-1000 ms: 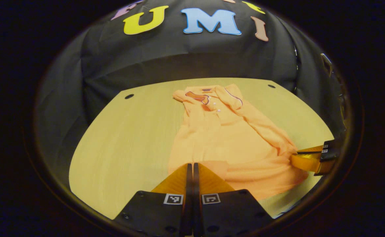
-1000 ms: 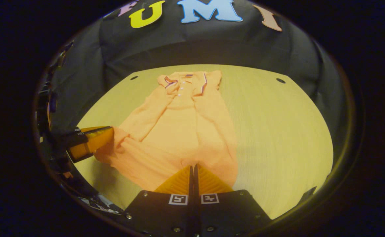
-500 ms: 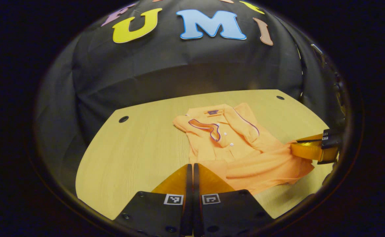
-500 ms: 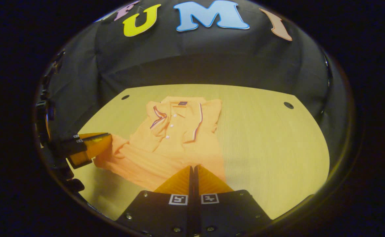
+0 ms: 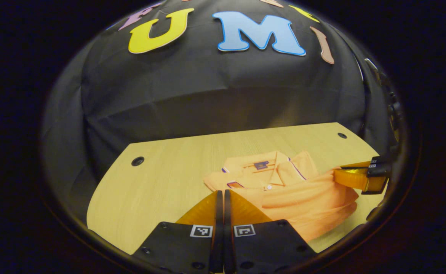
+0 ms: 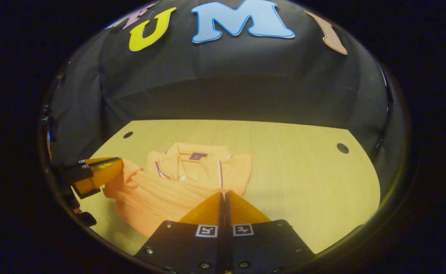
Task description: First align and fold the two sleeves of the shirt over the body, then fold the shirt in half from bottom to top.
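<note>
An orange polo shirt (image 5: 302, 201) lies on the wooden table (image 5: 162, 175), collar (image 5: 268, 167) toward the far wall, sleeves folded over the body. My left gripper (image 5: 220, 192) is shut on one bottom corner of the shirt. That corner is lifted and doubled over the body, close to the collar. In the right gripper view, my right gripper (image 6: 223, 194) is shut on the other bottom corner of the shirt (image 6: 158, 198), just short of the collar (image 6: 192, 160). Each view shows the other gripper at the side, the right gripper (image 5: 354, 179) and the left gripper (image 6: 103, 173), pinching cloth.
The table has small round holes near its far corners (image 5: 137, 161) (image 6: 342, 148). The booth's black cloth wall rises right behind the table's (image 6: 302, 179) far edge. Bare wood lies on either side of the shirt.
Both grippers have carried the shirt's bottom edge away from the near side toward the collar. The visible body has shortened from full length to a doubled fold.
</note>
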Demonstrator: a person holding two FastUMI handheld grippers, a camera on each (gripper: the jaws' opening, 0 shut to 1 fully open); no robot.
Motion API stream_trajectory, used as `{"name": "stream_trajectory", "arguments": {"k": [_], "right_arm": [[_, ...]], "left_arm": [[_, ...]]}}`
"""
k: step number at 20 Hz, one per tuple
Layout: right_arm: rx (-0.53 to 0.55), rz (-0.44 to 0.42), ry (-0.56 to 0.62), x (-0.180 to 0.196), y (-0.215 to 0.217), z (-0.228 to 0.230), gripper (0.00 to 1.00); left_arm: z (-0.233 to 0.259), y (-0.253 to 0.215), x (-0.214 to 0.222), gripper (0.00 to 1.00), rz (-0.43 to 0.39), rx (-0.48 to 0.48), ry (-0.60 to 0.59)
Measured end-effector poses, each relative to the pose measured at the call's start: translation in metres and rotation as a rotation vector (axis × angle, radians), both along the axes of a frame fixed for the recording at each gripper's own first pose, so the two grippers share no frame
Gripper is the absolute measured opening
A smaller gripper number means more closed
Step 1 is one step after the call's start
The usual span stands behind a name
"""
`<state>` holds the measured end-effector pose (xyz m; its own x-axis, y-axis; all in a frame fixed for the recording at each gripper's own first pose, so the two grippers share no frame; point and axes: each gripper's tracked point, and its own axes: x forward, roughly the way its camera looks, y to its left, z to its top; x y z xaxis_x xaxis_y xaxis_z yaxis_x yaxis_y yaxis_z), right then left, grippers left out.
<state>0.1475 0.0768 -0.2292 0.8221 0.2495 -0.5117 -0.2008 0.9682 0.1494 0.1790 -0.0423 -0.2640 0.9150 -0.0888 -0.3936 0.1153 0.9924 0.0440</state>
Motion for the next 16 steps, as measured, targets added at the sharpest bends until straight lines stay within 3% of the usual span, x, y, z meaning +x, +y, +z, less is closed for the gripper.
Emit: {"name": "stream_trajectory", "arguments": {"k": [9, 16], "right_arm": [[0.009, -0.023, -0.074, 0.084, -0.001, 0.012, 0.0], [-0.023, -0.01, -0.049, 0.104, -0.003, -0.023, 0.0]], "left_arm": [[0.015, 0.0, 0.086, 0.06, -0.013, 0.017, -0.074], [-0.011, -0.01, 0.113, 0.06, -0.03, 0.038, -0.071]]}}
